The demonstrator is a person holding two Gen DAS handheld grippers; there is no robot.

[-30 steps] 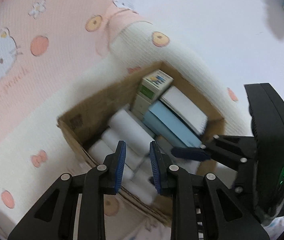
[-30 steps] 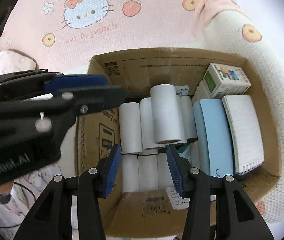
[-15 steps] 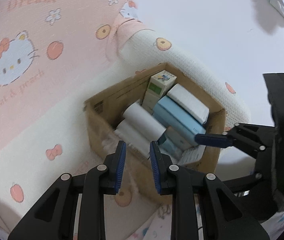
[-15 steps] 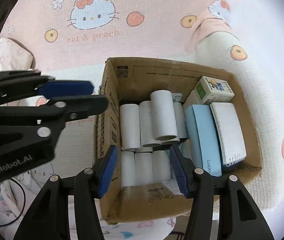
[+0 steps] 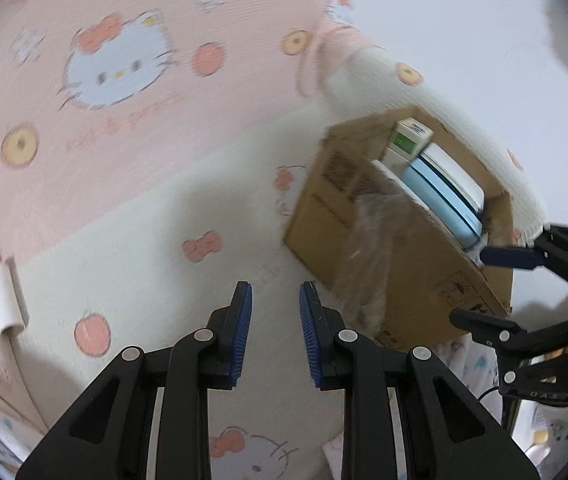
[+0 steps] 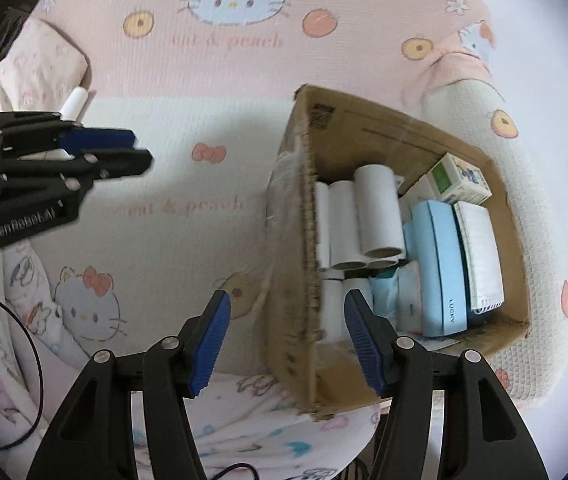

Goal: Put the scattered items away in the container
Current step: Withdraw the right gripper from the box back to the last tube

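Note:
The cardboard box [image 6: 384, 128] sits on the blanket and holds several white rolls [image 6: 376, 208], a light blue case [image 6: 436, 264], a white notebook [image 6: 480, 248] and a small green-and-white carton [image 6: 460, 182]. One loose white roll [image 5: 4, 296] lies far left by a pink pillow, also seen as the roll [image 6: 74, 104]. My left gripper [image 5: 275, 320] hovers over bare blanket left of the box [image 5: 396, 248], open with nothing in it. My right gripper [image 6: 286, 320] hangs above the box's left wall, its jaws opening, gripping nothing.
A pink and cream cat-print blanket [image 5: 132, 208] covers the surface. A patterned pillow [image 6: 40, 68] lies at the far left. A black cable [image 6: 32, 344] runs along the near left edge. Clear plastic film [image 5: 372, 248] clings to the box's side.
Both grippers have swung left, away from the box's inside. The left one now hangs over open blanket with the loose roll in sight. The right gripper's jaws have spread wider.

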